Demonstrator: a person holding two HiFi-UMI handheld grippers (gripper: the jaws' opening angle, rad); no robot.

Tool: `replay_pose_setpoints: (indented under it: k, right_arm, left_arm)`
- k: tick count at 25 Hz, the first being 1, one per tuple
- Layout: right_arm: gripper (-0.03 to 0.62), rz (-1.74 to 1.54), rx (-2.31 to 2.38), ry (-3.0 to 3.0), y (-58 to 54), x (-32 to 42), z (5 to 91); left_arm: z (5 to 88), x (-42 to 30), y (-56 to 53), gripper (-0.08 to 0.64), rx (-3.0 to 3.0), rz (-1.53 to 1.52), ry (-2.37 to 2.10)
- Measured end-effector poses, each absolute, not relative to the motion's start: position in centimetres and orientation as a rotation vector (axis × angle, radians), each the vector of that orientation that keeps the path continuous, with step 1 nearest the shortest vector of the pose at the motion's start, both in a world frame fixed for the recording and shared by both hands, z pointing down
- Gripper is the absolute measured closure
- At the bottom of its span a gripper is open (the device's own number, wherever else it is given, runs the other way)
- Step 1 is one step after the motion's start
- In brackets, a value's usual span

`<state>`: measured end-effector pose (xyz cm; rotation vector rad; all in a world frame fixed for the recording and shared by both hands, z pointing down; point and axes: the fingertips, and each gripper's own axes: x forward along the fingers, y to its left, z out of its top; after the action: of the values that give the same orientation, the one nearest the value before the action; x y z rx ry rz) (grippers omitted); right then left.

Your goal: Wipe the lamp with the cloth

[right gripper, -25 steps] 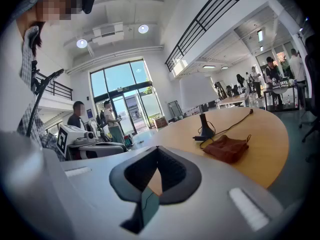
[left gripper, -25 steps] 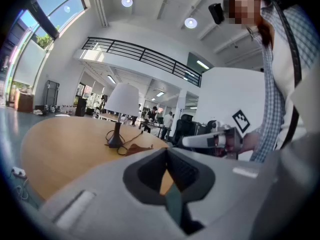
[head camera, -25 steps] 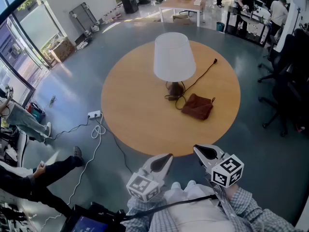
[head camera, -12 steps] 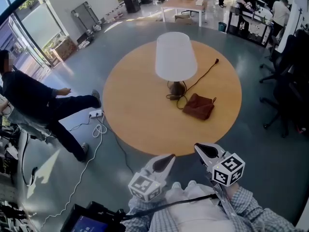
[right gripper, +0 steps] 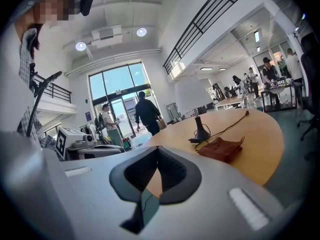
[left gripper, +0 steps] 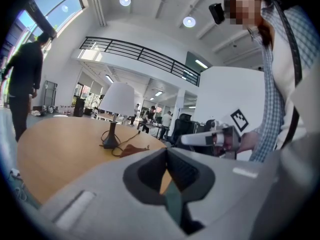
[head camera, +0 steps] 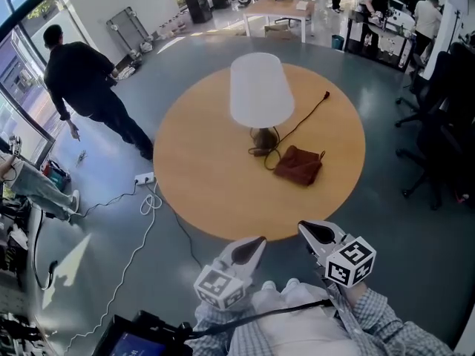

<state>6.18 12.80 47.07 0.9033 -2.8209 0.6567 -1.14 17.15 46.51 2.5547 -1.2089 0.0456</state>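
Pale wood formed the round table [head camera: 200, 191], smooth-topped, on a glossy grey-blue floor [head camera: 111, 221] in an open hall with tall windows. Near its middle stood the lamp [head camera: 260, 91], a white tapered shade over a dark base, with its black cord [head camera: 308, 113] trailing across the top. The cloth [head camera: 298, 166], rust-brown and crumpled, lay just beside the base. The left gripper [head camera: 256, 243] and right gripper [head camera: 306, 231] hung short of the table's near edge, jaws together and empty. A person in dark clothes [head camera: 89, 80] was at the left.
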Motion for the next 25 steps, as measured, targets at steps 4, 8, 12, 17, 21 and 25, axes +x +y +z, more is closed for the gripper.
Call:
replay_pose_setpoints:
  k: [4,8,12,17,21,25]
  right_arm:
    - [0.589,0.657,0.931,-2.810,13.0,8.1,47.1]
    - [0.589,0.663,0.931,-2.805,13.5,9.6,47.2]
    - [0.589,0.671,0.921,-2.791,13.4,10.8,48.0]
    - [0.589,0.683,0.904,-2.789,12.4,10.8,48.5]
    - [0.589,0.679,0.922,-2.793,10.4,10.3,48.2]
    - [0.589,0.682,0.954,-2.783,7.5,9.9,48.6]
  left_arm:
    - [45.9,-0.1,16.9,0.555,2.571,0.047,-1.209]
    - [45.5,0.5,17.1,0.555,2.557,0.016,-1.228]
    - [45.7,2.3,17.6,0.555,2.570,0.035,-1.218]
    - [46.2,3.0,16.7,0.555,2.562,0.037,-1.207]
    - [46.1,2.6,14.8,0.555,2.573,0.036,-1.182]
    - [46.2,1.8,11.8,0.555,2.578,0.020,-1.176]
